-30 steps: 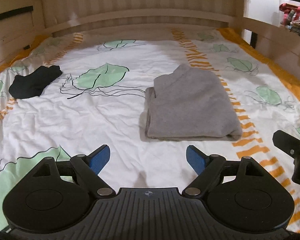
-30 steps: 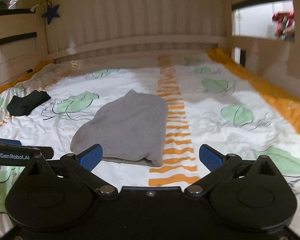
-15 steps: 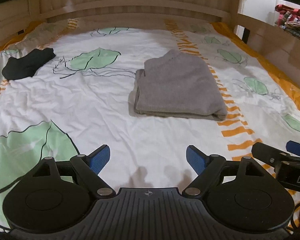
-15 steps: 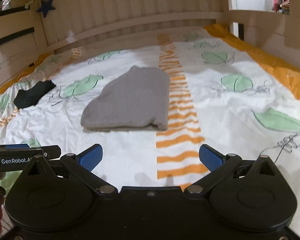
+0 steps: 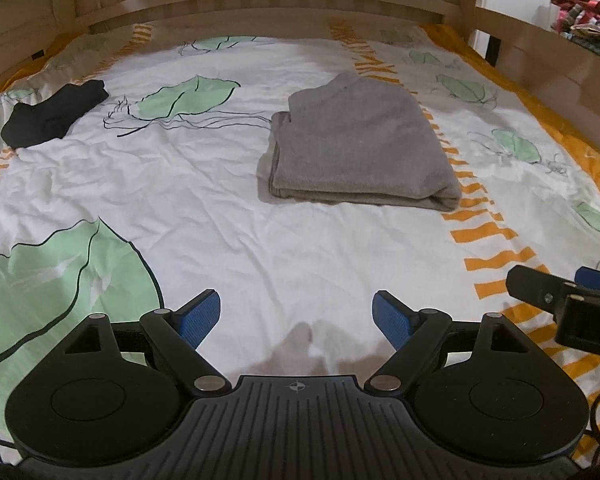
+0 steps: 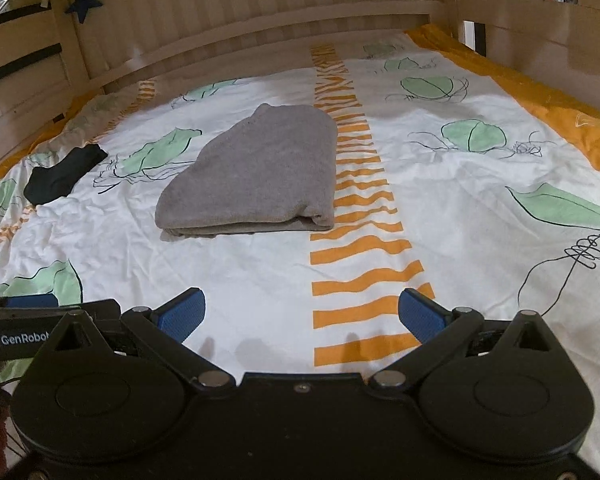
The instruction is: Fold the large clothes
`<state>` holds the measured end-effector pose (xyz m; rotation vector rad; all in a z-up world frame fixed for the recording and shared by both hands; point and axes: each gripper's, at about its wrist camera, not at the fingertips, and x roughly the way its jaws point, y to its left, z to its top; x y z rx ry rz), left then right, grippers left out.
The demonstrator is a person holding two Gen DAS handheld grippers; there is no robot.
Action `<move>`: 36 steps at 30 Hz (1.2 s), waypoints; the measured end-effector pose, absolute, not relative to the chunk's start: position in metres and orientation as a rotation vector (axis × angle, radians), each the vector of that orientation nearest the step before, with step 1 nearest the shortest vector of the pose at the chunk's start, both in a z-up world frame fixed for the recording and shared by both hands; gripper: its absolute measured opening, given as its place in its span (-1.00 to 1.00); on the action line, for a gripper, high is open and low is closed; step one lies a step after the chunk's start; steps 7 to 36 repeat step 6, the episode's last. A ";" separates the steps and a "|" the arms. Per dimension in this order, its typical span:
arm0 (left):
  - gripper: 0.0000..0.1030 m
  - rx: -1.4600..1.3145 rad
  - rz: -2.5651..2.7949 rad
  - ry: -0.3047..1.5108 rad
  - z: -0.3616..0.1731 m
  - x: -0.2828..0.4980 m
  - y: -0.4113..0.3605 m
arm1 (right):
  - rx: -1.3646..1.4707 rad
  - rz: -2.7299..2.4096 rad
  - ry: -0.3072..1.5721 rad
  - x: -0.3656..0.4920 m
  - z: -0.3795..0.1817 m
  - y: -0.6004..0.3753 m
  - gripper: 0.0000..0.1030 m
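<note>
Bed sheet (image 5: 204,208), white with green leaves and orange stripes, covers the mattress inside a wooden bed frame (image 6: 340,12). Grey garment (image 5: 360,148), folded into a flat rectangle, lies mid-sheet, its right edge touching the orange stripes. Black garment (image 5: 54,114) (small, bunched) lies well apart at far left. Left gripper (image 5: 297,318) and right gripper (image 6: 302,314) both hover over bare sheet, jaws spread, nothing between them.

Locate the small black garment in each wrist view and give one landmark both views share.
Left wrist view: small black garment, upper left on the leaf-print bedsheet.
Right wrist view: same garment, left middle.
Shared landmark: folded grey garment, to its right in both.
</note>
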<state>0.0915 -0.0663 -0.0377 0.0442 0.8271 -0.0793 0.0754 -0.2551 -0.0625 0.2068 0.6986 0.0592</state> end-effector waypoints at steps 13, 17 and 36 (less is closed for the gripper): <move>0.61 0.071 -0.083 0.818 -0.040 0.091 -0.070 | 0.217 0.061 0.712 0.077 -0.064 -0.254 0.99; 0.61 0.071 -0.083 0.818 -0.040 0.091 -0.070 | 0.217 0.061 0.712 0.077 -0.064 -0.254 0.99; 0.61 0.071 -0.083 0.818 -0.040 0.091 -0.070 | 0.217 0.061 0.712 0.077 -0.064 -0.254 0.99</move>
